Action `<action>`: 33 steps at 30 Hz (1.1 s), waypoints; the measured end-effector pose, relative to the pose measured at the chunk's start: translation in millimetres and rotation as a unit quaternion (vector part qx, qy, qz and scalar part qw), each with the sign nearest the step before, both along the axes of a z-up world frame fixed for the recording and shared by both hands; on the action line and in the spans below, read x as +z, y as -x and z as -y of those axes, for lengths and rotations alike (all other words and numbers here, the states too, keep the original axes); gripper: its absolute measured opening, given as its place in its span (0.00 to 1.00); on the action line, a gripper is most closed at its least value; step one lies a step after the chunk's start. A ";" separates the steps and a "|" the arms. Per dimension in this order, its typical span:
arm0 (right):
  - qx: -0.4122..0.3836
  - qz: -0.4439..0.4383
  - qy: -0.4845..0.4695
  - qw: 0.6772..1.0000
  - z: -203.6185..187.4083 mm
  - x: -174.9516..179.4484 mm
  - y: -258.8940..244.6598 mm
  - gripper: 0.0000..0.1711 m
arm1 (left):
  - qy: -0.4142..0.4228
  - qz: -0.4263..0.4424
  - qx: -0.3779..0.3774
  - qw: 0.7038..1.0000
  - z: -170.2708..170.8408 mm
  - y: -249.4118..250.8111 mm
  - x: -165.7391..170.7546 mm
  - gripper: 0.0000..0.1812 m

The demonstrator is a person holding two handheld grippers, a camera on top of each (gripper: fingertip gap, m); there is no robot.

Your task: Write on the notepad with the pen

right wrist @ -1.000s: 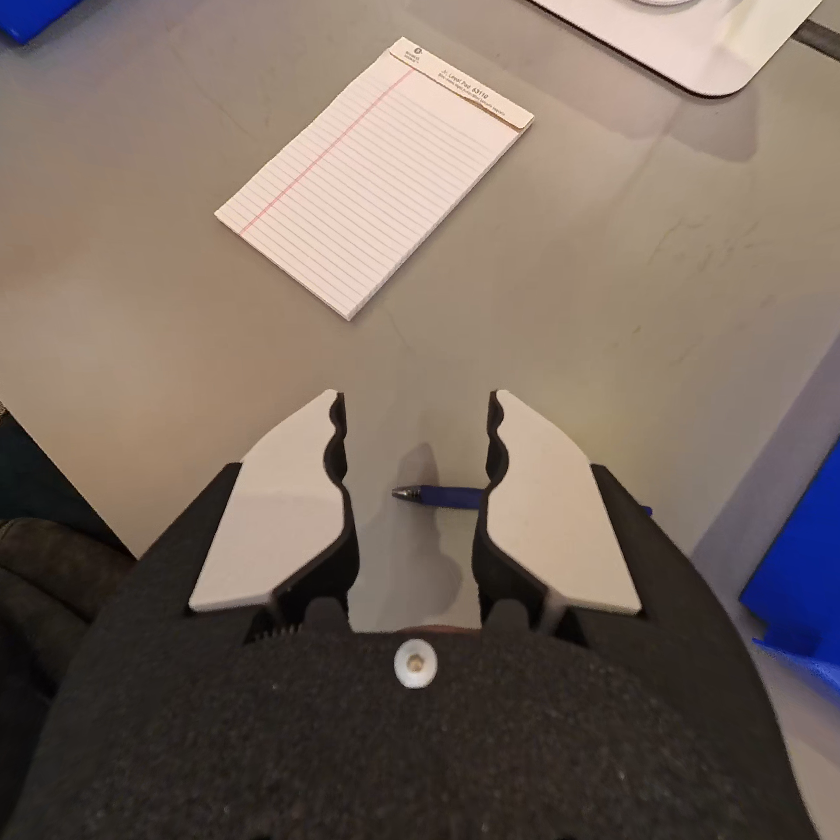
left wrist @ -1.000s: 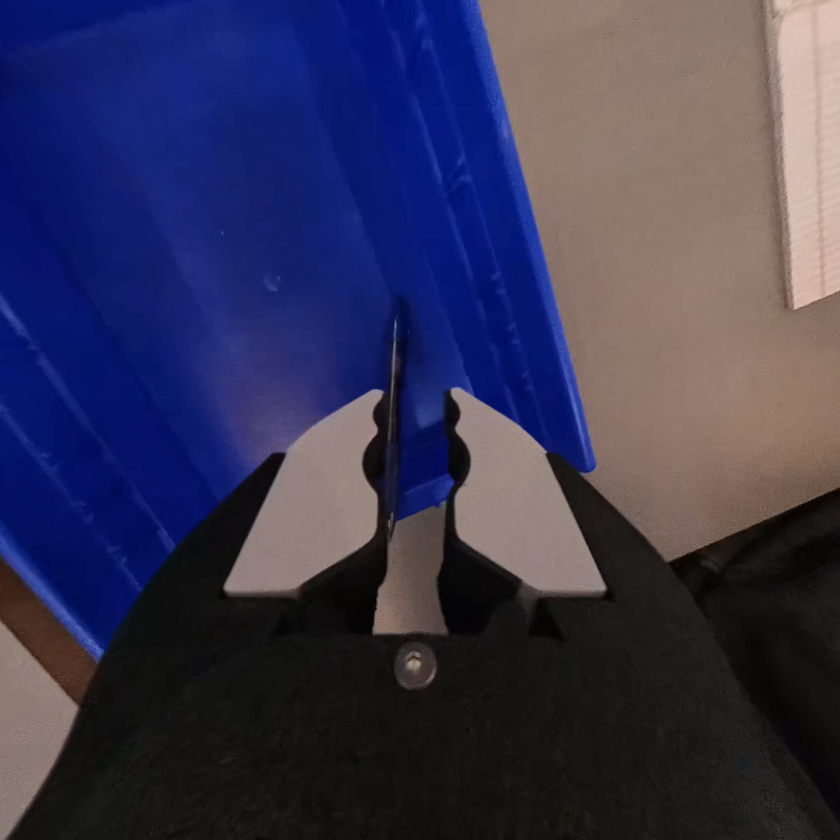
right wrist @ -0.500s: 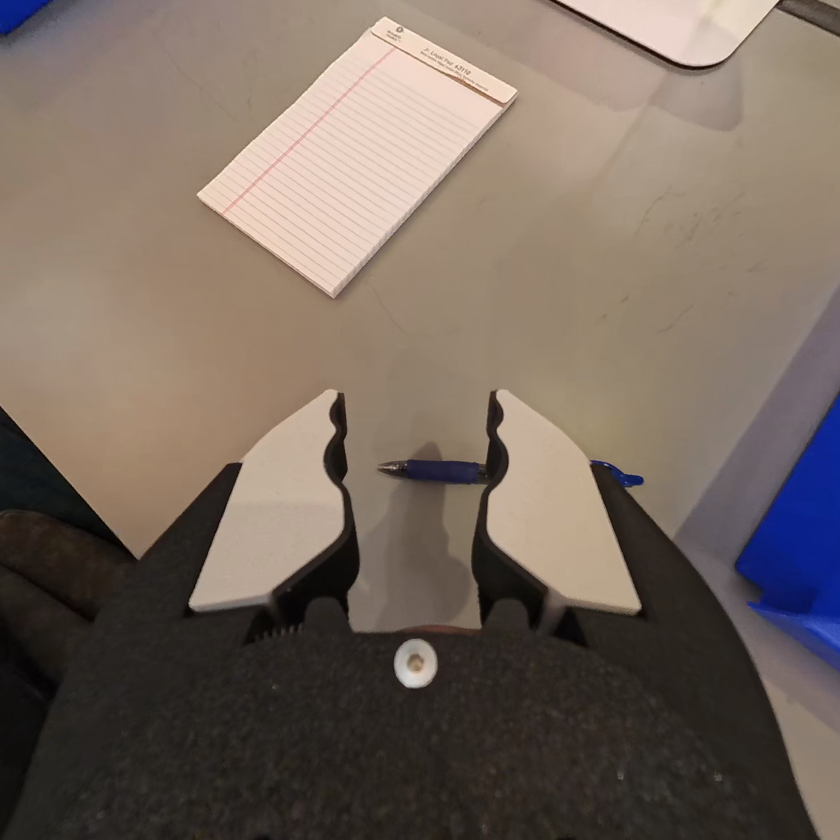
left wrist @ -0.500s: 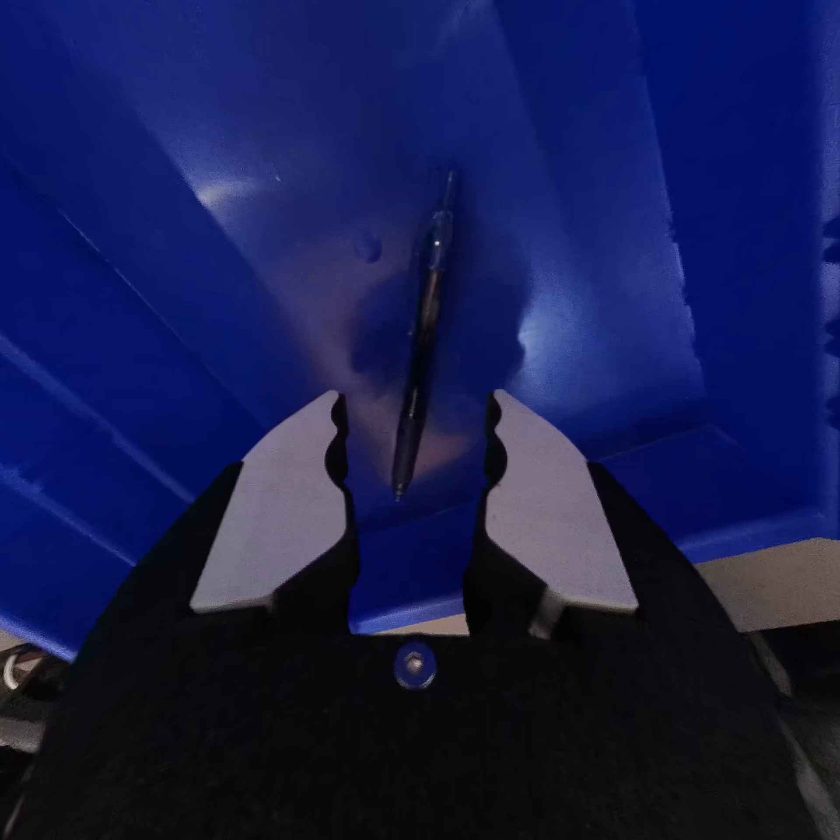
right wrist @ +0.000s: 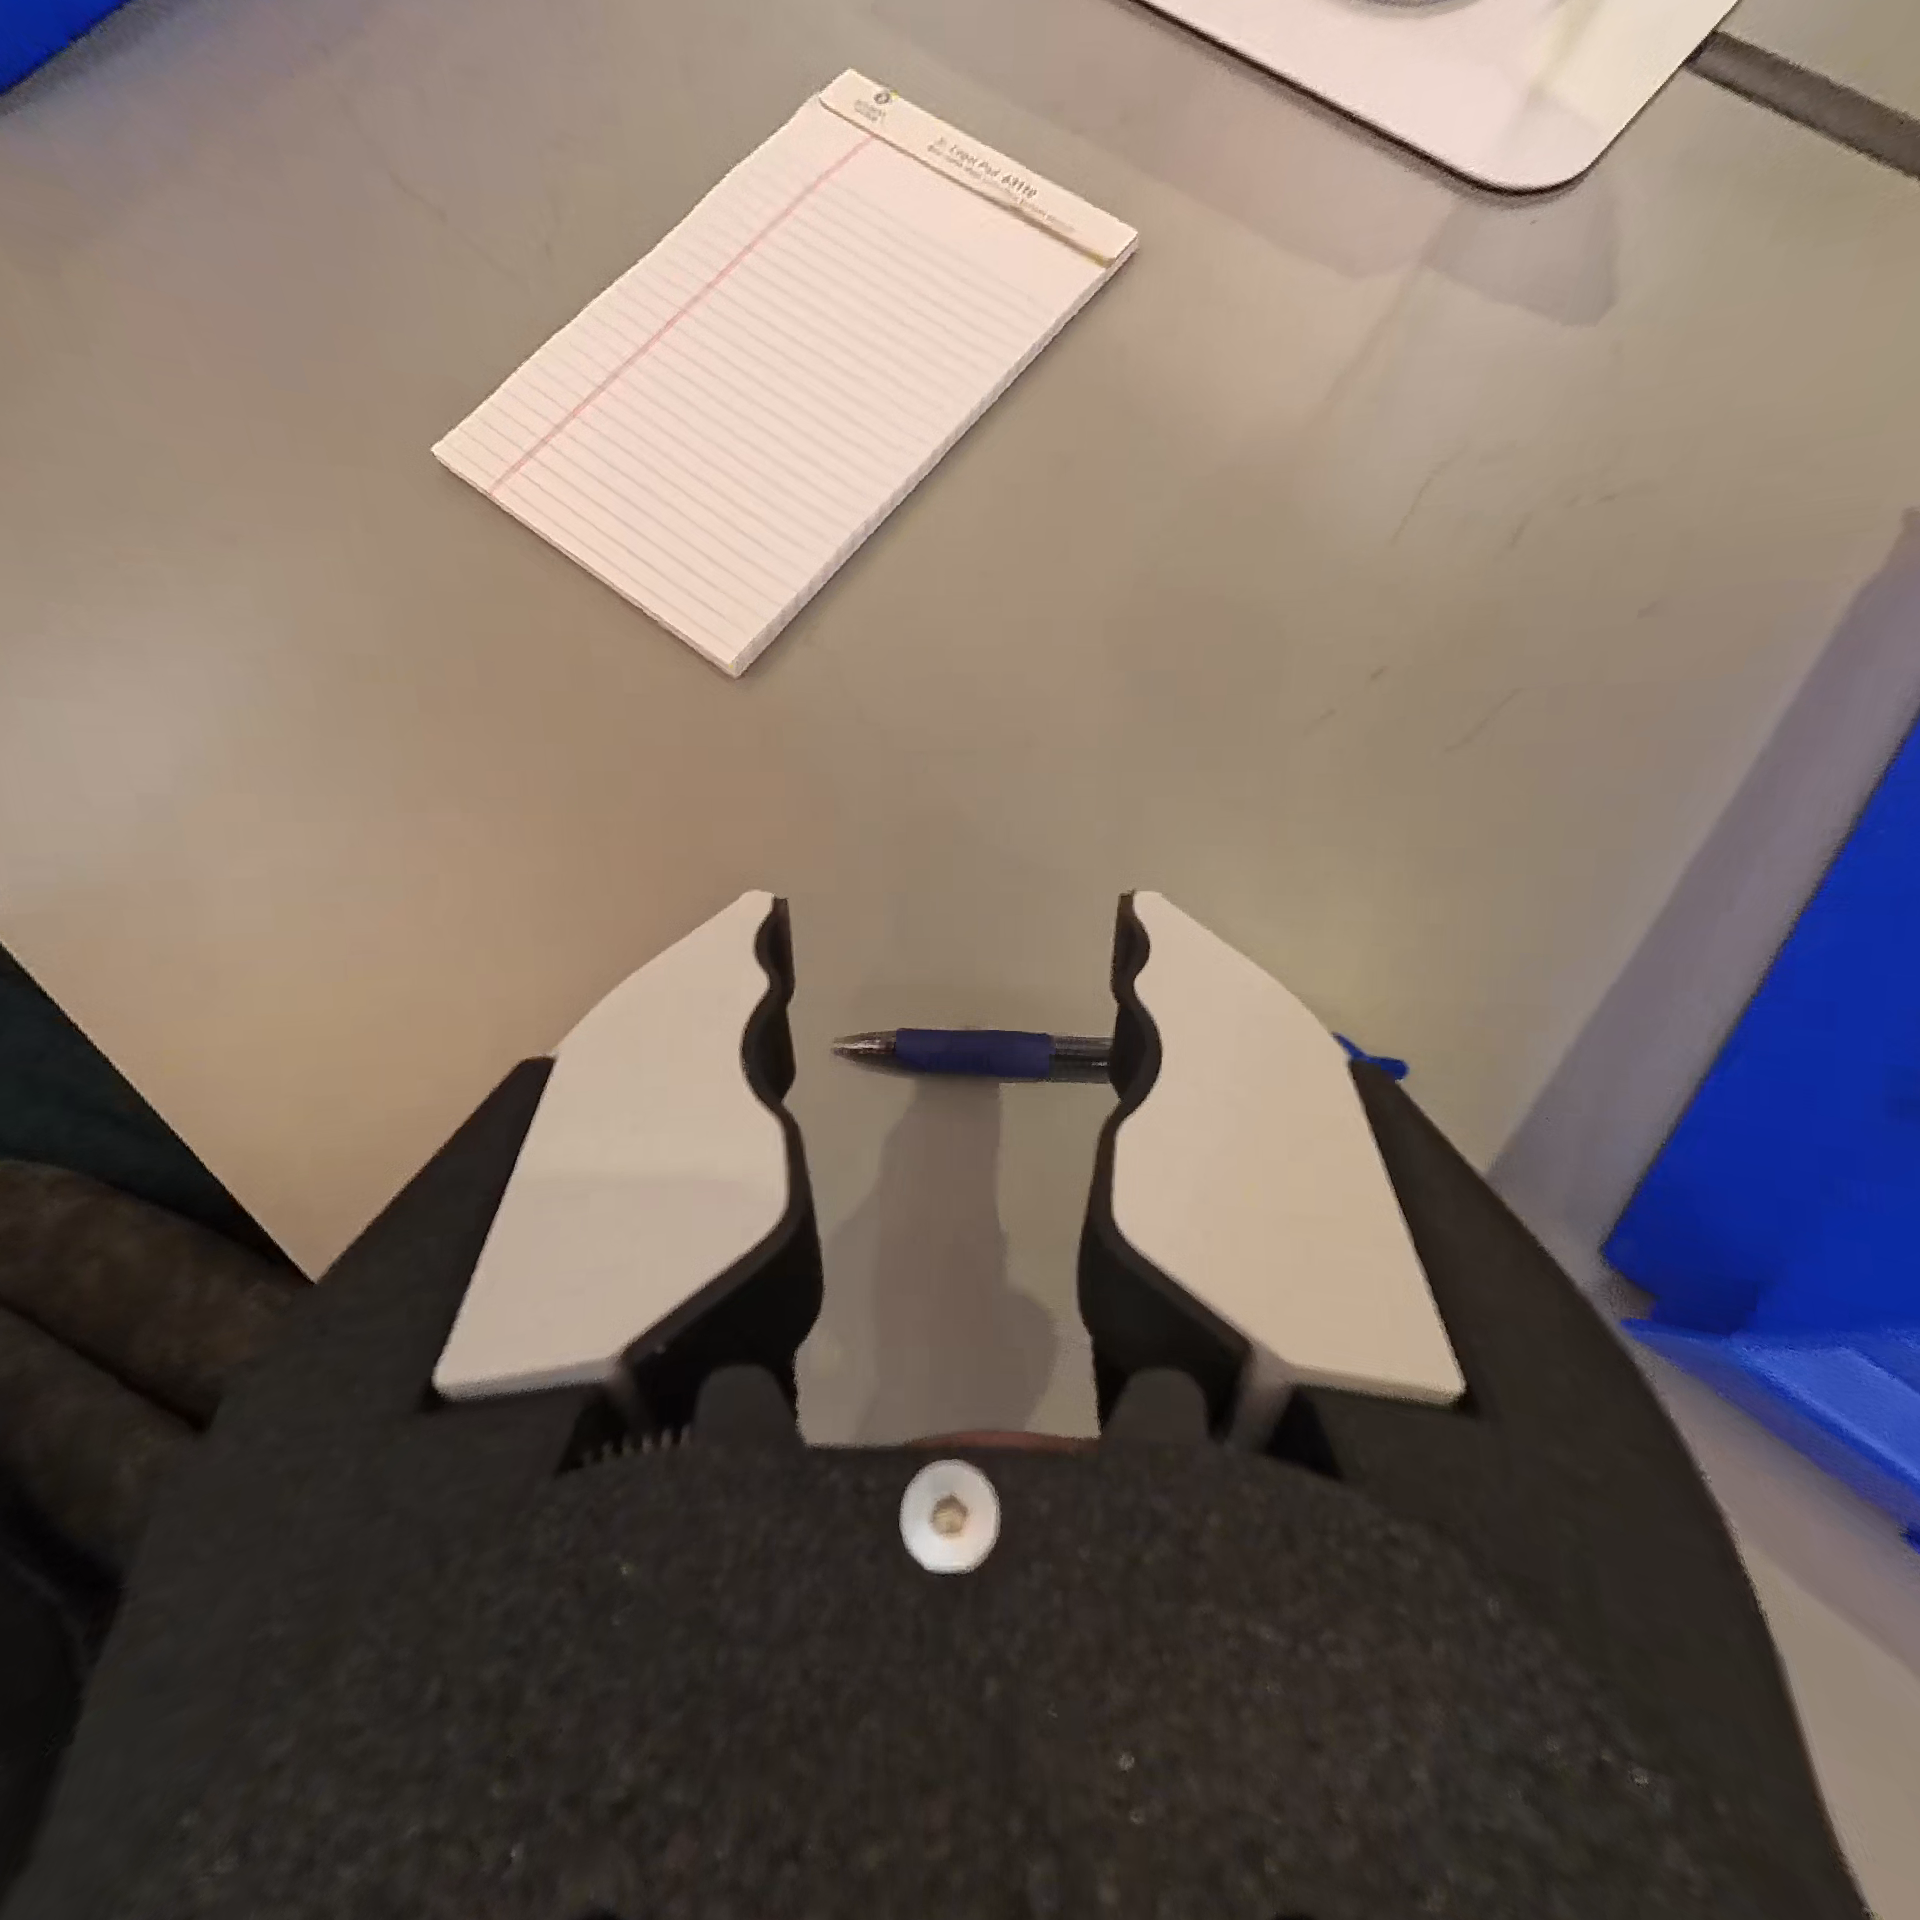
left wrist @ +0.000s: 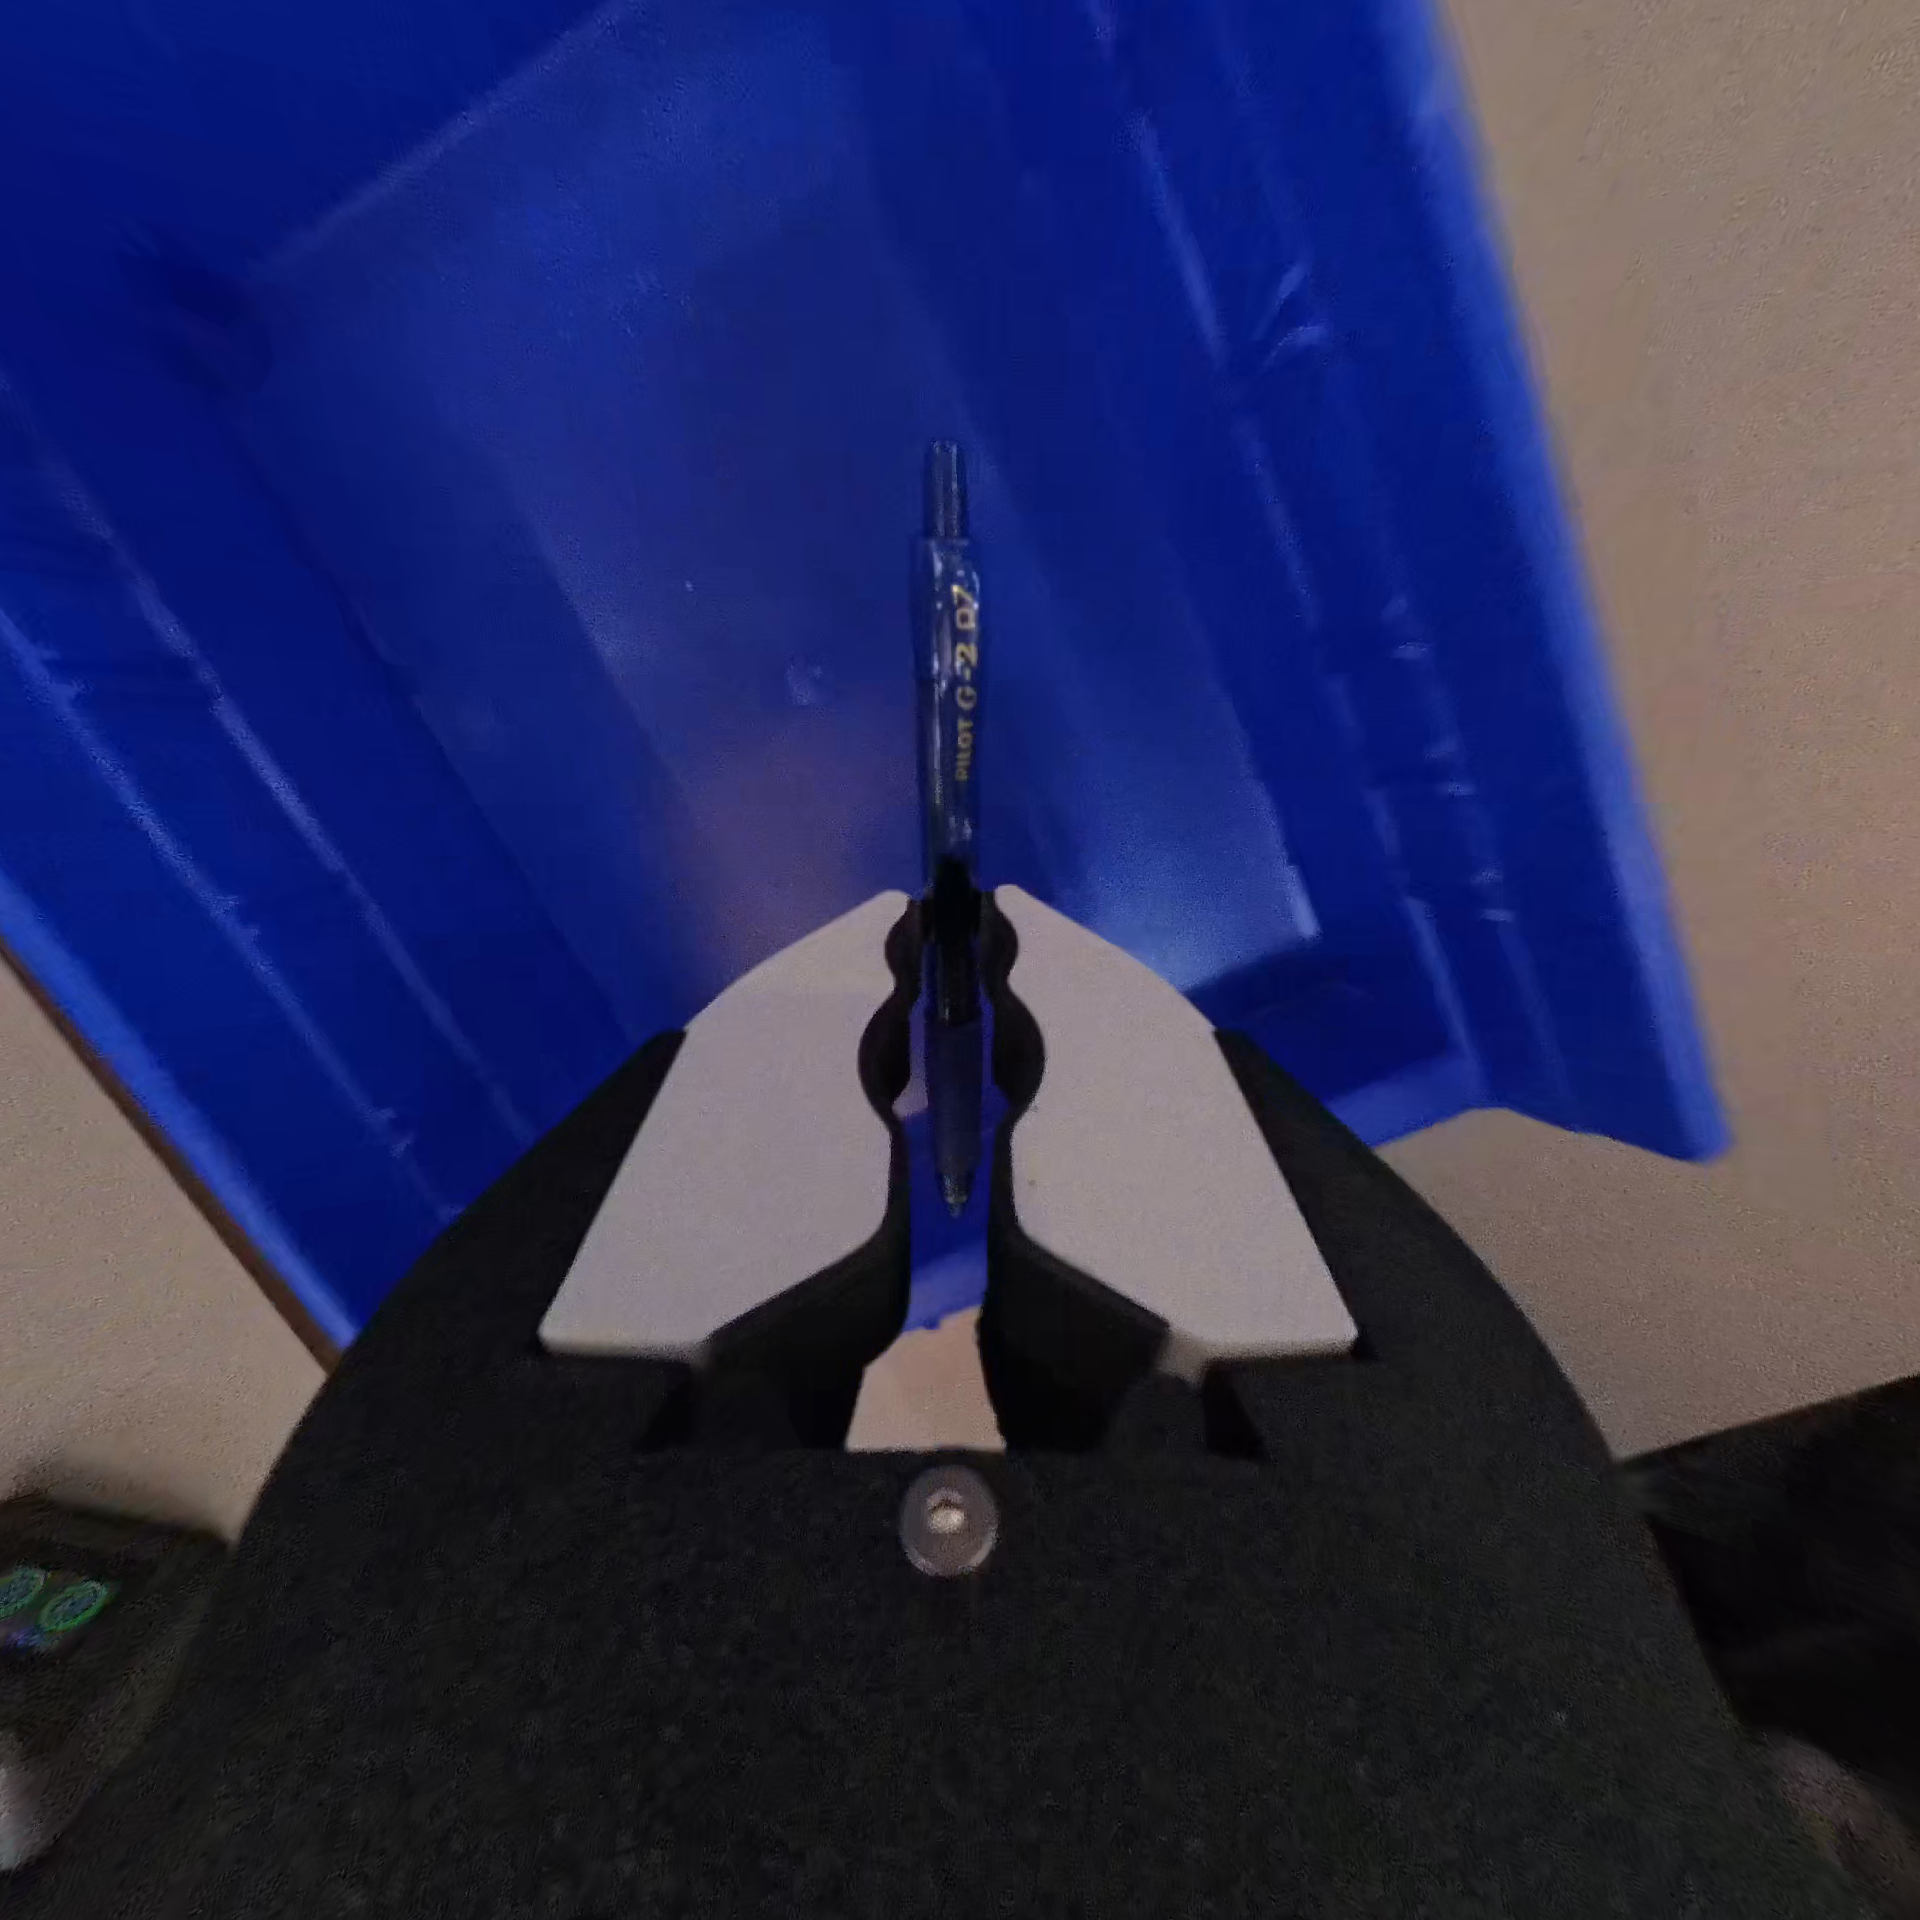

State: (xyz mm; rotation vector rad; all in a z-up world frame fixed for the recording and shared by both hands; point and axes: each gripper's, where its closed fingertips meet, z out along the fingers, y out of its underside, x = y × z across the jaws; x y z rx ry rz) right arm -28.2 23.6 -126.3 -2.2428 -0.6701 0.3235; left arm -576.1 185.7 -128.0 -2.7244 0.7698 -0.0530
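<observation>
In the left wrist view my left gripper is shut on a dark blue pen. The pen points forward over the inside of a blue bin, with its writing tip back between the fingers. In the right wrist view my right gripper is open and empty, low over the grey table. Another blue pen lies crosswise on the table between its fingers, tip to the left, its rear end hidden behind the right finger. A white lined notepad lies flat ahead and slightly left.
A blue bin stands at the right edge of the table. A white board with rounded corners lies at the far right. The table's front-left edge runs just left of my right gripper, with dark fabric below it.
The left gripper was open half a second ago over the pen in the bin; now it is shut on that pen. The right gripper has shifted slightly, and more of the table pen shows.
</observation>
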 end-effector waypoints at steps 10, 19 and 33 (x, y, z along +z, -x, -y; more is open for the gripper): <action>0.021 0.001 -0.041 0.999 -9.1 20.3 4.3 0.34 | -0.015 0.120 -0.150 0.981 105.4 -232.0 68.4 0.06; 0.052 -0.009 -0.043 0.998 8.8 18.3 19.3 0.34 | 0.104 -0.023 -0.390 0.914 178.6 -363.9 -45.2 0.05; 0.245 0.042 -0.012 0.969 42.2 -24.0 91.1 0.31 | 0.010 0.074 -0.346 0.935 167.5 -326.6 -12.1 0.27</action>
